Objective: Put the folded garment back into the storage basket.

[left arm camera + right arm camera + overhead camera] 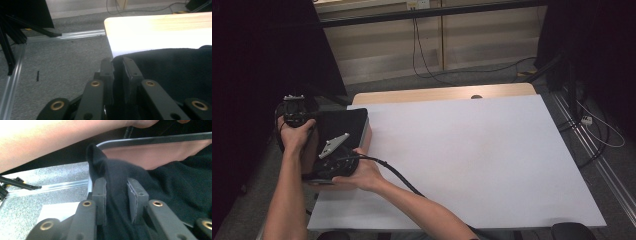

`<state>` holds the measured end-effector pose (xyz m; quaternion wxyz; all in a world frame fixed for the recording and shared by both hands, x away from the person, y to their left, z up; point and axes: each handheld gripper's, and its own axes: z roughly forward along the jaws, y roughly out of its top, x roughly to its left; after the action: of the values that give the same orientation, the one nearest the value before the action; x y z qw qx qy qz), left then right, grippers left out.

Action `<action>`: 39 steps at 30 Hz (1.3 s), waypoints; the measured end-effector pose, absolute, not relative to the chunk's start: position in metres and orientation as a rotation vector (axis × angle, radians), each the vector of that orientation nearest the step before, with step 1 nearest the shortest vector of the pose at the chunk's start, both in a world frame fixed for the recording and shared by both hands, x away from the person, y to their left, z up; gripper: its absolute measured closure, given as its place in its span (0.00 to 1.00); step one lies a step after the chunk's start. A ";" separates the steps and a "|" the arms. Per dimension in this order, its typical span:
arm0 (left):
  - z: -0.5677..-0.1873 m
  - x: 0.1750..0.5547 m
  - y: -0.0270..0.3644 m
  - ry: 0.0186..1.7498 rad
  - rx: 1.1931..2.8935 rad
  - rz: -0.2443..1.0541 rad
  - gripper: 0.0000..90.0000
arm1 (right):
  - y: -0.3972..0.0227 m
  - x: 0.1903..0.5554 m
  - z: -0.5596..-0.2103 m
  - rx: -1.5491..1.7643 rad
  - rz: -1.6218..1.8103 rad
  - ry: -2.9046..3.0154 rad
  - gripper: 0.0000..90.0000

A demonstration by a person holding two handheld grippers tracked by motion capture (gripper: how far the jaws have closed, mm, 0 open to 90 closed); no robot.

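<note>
A black cloth (339, 125) lies over a pinkish box (367, 136) at the table's left edge. My left gripper (294, 116) is held at the cloth's far left corner. In the left gripper view its jaws (118, 68) stand close together, with the edge of the black cloth (175, 70) pinched between the pads. My right gripper (331, 166) is at the cloth's near edge, its grey plate on top. In the right gripper view its jaws (117, 188) stand apart with a raised fold of the black cloth (110, 170) between them; the right pad's face is bare.
The white table top (472, 155) stretches to the right, with a wooden strip (442, 93) along its far edge. Grey carpet (62, 65) and an aluminium rail (75, 35) lie beyond the left edge. The box's pink wall (155, 155) and grey rim show behind the fold.
</note>
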<state>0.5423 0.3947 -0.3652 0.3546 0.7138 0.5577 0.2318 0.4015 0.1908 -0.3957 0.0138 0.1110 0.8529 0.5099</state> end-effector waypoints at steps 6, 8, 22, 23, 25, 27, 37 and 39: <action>-0.361 0.541 0.394 1.429 1.834 0.616 0.70 | 0.188 0.404 -0.394 0.357 1.618 2.645 0.64; -0.360 0.541 0.393 1.427 1.830 0.616 0.63 | 0.187 0.404 -0.394 0.362 1.623 2.633 0.60; -0.350 0.538 0.386 1.419 1.801 0.647 0.32 | 0.169 0.410 -0.392 0.407 1.687 2.573 0.40; -0.349 0.537 0.386 1.415 1.802 0.647 0.31 | 0.167 0.411 -0.392 0.414 1.689 2.572 0.38; -0.347 0.535 0.385 1.410 1.801 0.661 0.28 | 0.163 0.412 -0.392 0.425 1.677 2.565 0.36; -0.346 0.533 0.385 1.391 1.797 0.653 0.25 | 0.159 0.413 -0.393 0.446 1.684 2.561 0.34; -0.348 0.521 0.389 1.385 1.795 0.688 0.15 | 0.142 0.416 -0.394 0.477 1.678 2.537 0.35; -0.348 0.519 0.390 1.382 1.794 0.688 0.14 | 0.139 0.416 -0.394 0.481 1.674 2.531 0.36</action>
<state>0.5193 0.3904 -0.3483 0.3777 0.7020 0.5404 0.2693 0.4159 0.1386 -0.3938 0.0346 0.1565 0.8232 0.5446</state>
